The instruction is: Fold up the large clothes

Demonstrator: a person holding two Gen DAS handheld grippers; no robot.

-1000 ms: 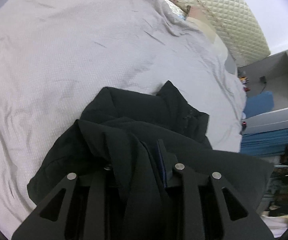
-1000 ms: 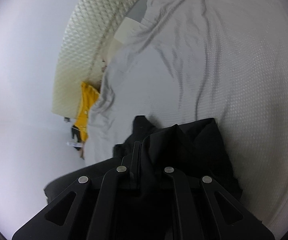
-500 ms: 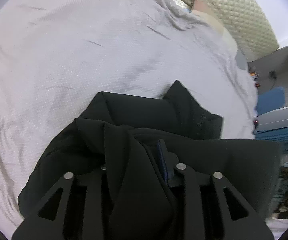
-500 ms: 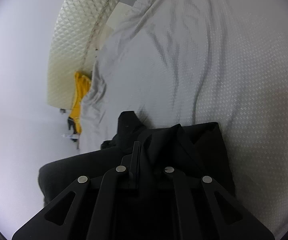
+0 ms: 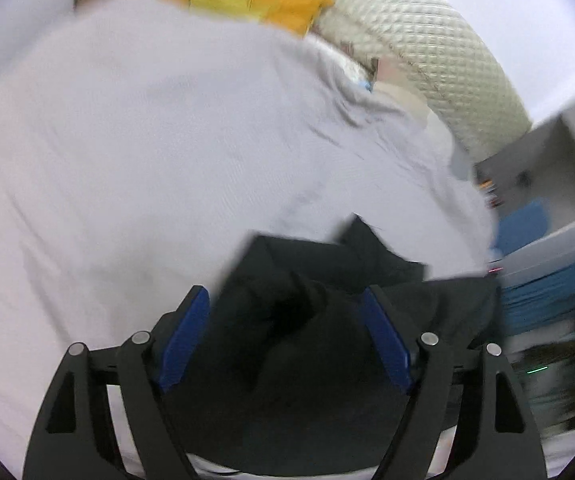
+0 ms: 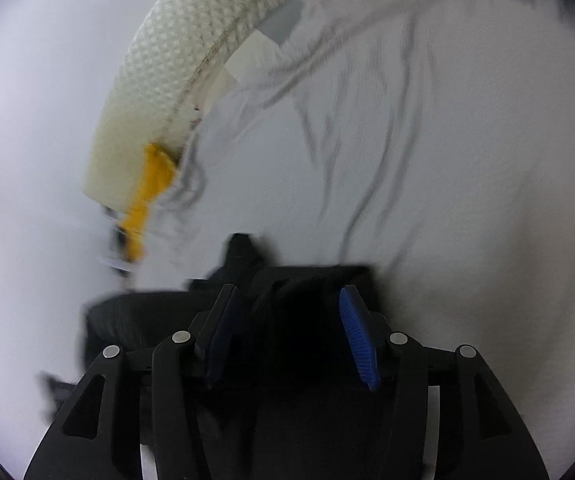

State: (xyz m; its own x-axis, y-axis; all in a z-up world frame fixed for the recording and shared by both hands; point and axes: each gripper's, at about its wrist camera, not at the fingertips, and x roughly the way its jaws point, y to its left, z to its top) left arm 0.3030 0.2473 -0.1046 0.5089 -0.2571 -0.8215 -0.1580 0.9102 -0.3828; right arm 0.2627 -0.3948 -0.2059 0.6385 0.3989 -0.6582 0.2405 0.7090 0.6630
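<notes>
Both grippers, left gripper (image 5: pixel 283 312) and right gripper (image 6: pixel 287 312), just opened over one black garment (image 5: pixel 307 380).

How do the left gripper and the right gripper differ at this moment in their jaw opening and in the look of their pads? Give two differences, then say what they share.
The left gripper stands wider open than the right gripper. Both of the left gripper's blue pads show clearly; on the right gripper one pad is bright blue and the other lies in shadow. Shared: both have just been opening over the black garment on the grey bedsheet; dark cloth lies between each pair of fingers, unpinched.
</notes>
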